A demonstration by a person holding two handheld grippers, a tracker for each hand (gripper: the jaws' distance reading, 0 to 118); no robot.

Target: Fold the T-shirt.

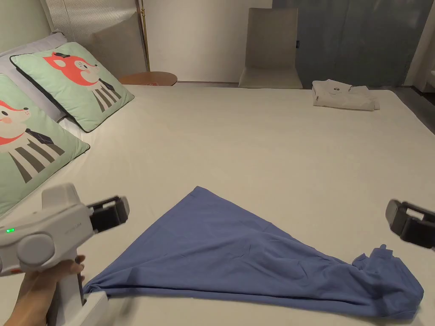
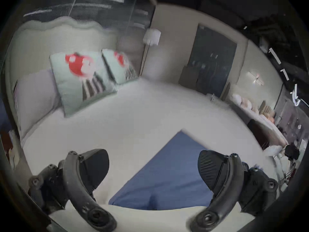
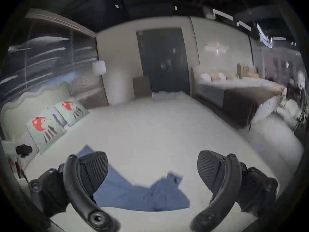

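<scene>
One blue T-shirt lies spread on the bed, near edge. Left gripper and right gripper both hang wide open, holding nothing. Two fox pillows, one folded white shirt.

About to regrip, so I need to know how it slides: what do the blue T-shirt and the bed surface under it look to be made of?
Blue T-shirt: looks like thin, matte knit jersey, probably cotton or a blend; it lies limp, with soft creases and a bunched right end. Bed surface: smooth, matte off-white woven sheet, drawn flat with few wrinkles; the fibre can't be told. Both grippers, left and right, are open above it.
</scene>
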